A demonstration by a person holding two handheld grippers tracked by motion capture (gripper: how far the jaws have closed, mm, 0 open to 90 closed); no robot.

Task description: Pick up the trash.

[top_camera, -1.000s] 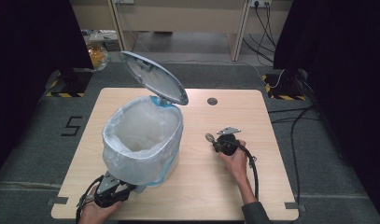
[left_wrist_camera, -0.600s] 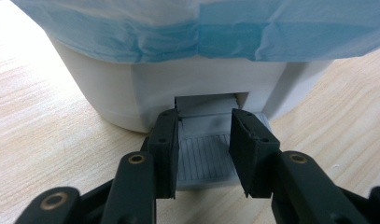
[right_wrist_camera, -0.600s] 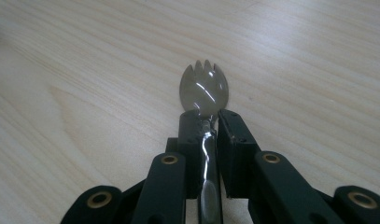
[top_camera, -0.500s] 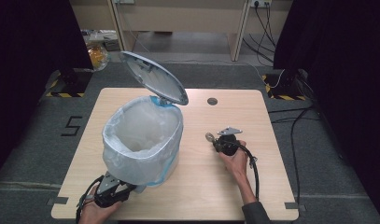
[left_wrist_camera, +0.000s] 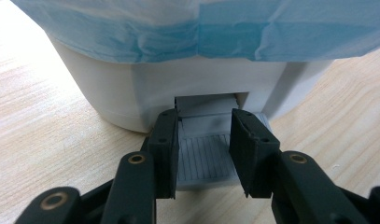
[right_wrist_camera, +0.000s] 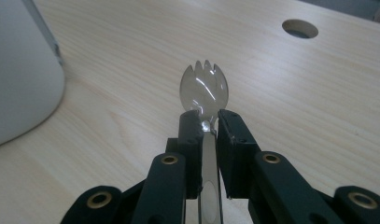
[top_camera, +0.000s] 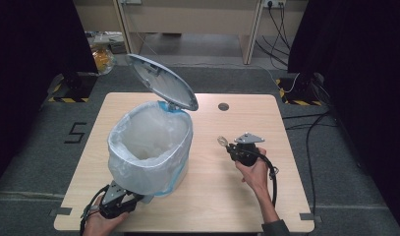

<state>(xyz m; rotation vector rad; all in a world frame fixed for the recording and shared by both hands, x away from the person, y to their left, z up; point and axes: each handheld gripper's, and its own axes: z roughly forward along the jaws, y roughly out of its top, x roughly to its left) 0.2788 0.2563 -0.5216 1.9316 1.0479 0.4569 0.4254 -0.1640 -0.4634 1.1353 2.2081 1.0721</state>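
A white pedal bin (top_camera: 149,147) lined with a pale blue bag stands on the left of the table, its grey lid (top_camera: 160,81) raised. At the bin's near foot, my left gripper (top_camera: 131,199) is shut on the grey ribbed pedal (left_wrist_camera: 204,151), one jaw on each side of it. A clear plastic spork (right_wrist_camera: 204,88) is held by its handle in my right gripper (right_wrist_camera: 207,122), tines pointing away, just above the wood. In the high view my right gripper (top_camera: 228,146) sits right of the bin, and the spork (top_camera: 221,141) points toward it.
The wooden table (top_camera: 237,206) has a round cable hole (top_camera: 223,106) at the back. The bin's white wall (right_wrist_camera: 19,70) lies left of the spork. Cables trail over the floor to the right, and a yellow bag lies on the floor at the back left.
My right gripper has risen slightly with the spork in it. The left gripper, bin and lid have stayed put.
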